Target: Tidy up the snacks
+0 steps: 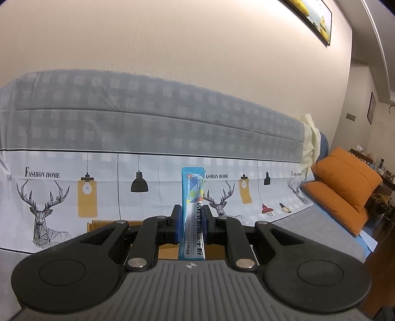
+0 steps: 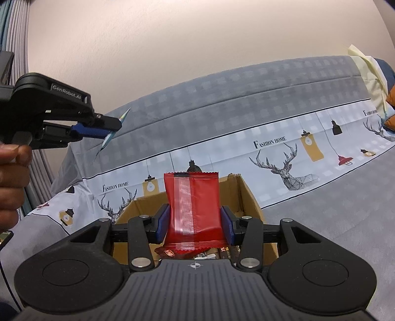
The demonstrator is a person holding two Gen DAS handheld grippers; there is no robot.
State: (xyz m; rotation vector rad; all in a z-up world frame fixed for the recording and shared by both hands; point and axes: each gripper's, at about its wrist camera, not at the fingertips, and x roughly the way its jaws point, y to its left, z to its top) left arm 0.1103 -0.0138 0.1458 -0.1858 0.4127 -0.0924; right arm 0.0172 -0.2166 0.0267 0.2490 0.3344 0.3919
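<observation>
My left gripper (image 1: 192, 213) is shut on a slim blue and silver stick sachet (image 1: 193, 197) that stands upright between its blue pads. The right wrist view shows the same left gripper (image 2: 112, 128) from the side at upper left, held by a hand (image 2: 12, 177), the sachet (image 2: 116, 128) edge-on in it. My right gripper (image 2: 195, 219) is shut on a red snack packet (image 2: 192, 210), held upright above an open cardboard box (image 2: 244, 195). More wrapped snacks (image 2: 209, 253) lie inside the box under the packet. A corner of the box (image 1: 98, 224) shows behind the left fingers.
The box sits on a sofa covered by a grey and white sheet (image 2: 284, 153) printed with deer and lamps. Orange cushions (image 1: 345, 182) lie at the sofa's far right end. A plain wall rises behind, with a framed picture (image 1: 313, 17) at the top right.
</observation>
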